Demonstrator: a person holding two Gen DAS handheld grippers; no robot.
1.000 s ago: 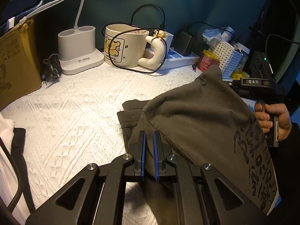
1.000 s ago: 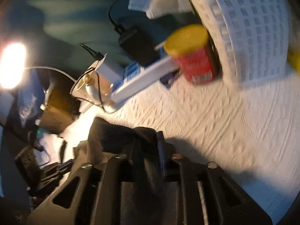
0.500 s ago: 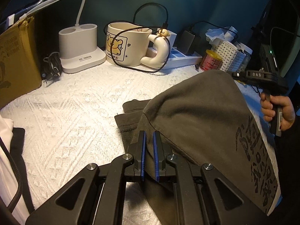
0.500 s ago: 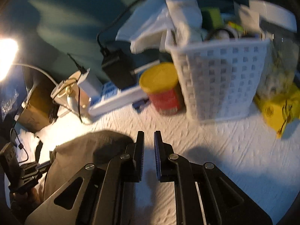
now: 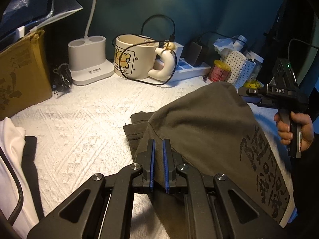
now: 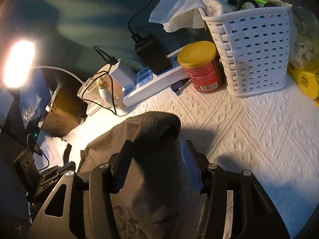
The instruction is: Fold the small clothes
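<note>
A small dark olive-grey shirt (image 5: 205, 123) with black printed characters lies partly lifted on the white textured cloth (image 5: 79, 119). My left gripper (image 5: 158, 145) is shut on its near-left edge. My right gripper (image 6: 157, 149) is open, its blue-padded fingers (image 6: 121, 165) spread either side of a raised fold of the shirt (image 6: 155, 135). In the left wrist view the right gripper (image 5: 245, 96) is at the shirt's far right corner, held by a hand (image 5: 293, 127).
Along the back stand a white lamp base (image 5: 89, 59), a cream bear mug (image 5: 137, 59), a power strip (image 6: 151, 81), a red can with yellow lid (image 6: 201, 67) and a white basket (image 6: 253, 51). A cardboard box (image 5: 22, 75) stands left. White clothing (image 5: 10, 159) lies near left.
My right gripper has opened its jaws and now sits lower, around the raised fold of the shirt. The left gripper has stayed shut on the shirt's edge.
</note>
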